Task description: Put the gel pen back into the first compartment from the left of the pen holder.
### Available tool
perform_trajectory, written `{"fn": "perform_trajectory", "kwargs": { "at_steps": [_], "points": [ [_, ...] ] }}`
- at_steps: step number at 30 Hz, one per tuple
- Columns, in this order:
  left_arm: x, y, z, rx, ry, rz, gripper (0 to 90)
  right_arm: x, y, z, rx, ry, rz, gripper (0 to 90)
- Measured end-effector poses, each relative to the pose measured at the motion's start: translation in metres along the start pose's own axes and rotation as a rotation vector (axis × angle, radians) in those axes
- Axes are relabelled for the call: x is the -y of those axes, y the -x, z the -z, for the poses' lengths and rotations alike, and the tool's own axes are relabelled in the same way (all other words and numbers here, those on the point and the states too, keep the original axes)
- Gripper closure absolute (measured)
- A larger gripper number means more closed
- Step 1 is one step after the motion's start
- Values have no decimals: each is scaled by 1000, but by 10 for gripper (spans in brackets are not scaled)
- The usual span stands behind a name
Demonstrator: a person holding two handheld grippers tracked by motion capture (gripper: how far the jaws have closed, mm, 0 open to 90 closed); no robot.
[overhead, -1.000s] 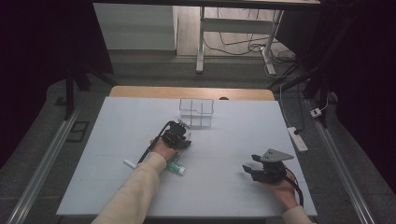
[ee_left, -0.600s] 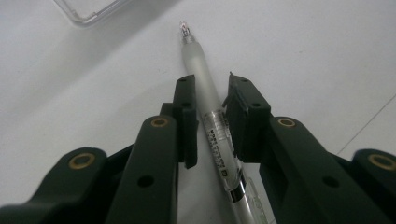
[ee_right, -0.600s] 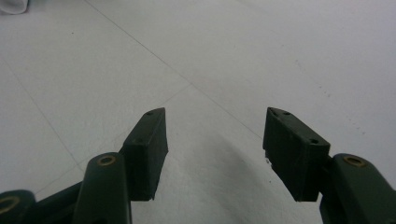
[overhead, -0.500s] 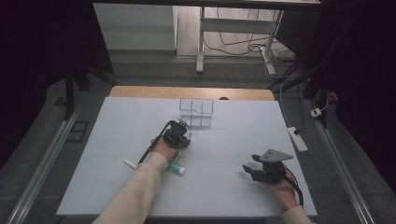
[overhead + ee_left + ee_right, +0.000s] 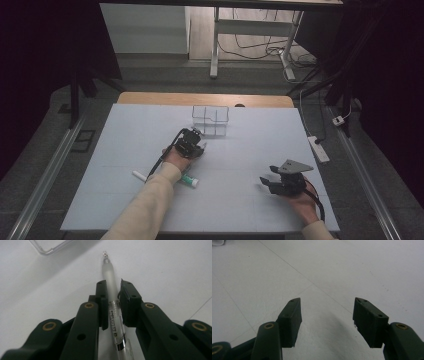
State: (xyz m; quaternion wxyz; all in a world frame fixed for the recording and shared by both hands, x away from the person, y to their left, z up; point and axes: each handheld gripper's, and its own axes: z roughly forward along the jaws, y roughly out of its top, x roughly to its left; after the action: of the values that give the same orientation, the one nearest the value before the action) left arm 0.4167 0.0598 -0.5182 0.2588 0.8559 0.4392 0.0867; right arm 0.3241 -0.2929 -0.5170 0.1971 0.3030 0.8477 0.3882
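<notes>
Table: white top, seen from high view.

At L, approx 8 o'clock from table centre: white marker lying flat, partly covered by the person's cream sleeve. Just R of sleeve a small tube w/ green band is seen, also flat.

L gripper is held near table centre, pointed toward 1 o'clock at clear divided box; box stands just beyond, at 12 o'clock of centre, not touched. In L gripper view, clear pen w/ frosted grip runs lengthwise between the jaws, tip toward 12 o'clock, past the pads; box corner is seen at 11 o'clock. Jaws have just been closing on the pen; pads lie against the barrel both sides – pen pinched, still resting on table surface as far as can be told.

R gripper is held at approx 4 o'clock, well apart from pen & box, jaws pointed toward 9 o'clock. In R gripper view jaws are spread wide, nothing between them, bare tabletop beneath.
</notes>
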Motion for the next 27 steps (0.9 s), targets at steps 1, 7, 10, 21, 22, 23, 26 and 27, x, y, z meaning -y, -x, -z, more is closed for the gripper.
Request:
{"fn": "perform_trajectory", "kwargs": {
  "at_steps": [1, 7, 10, 21, 22, 23, 26, 27],
  "points": [
    [0, 0, 0, 1, 2, 2, 781, 0, 0, 0, 0, 0, 0, 396],
    [-2, 0, -2, 5, 7, 5, 793, 0, 0, 0, 6, -1, 1, 396],
    [-2, 0, -2, 4, 8, 2, 794, 0, 0, 0, 7, -4, 0, 396],
    [-2, 0, -1, 11, 23, -26, 801, 0, 1, 0, 11, -3, 2, 394],
    [-2, 0, 0, 13, 27, -28, 800, 0, 1, 0, 11, -4, 2, 394],
    [-2, 0, 1, 13, 33, -29, 801, 0, 1, 0, 11, -4, 3, 394],
    [-2, -2, 6, 15, 53, -31, 801, 0, 1, 0, 15, -5, 5, 394],
    [-2, -2, 8, 15, 63, -32, 801, 0, 1, 0, 16, -5, 3, 394]
  ]
}}
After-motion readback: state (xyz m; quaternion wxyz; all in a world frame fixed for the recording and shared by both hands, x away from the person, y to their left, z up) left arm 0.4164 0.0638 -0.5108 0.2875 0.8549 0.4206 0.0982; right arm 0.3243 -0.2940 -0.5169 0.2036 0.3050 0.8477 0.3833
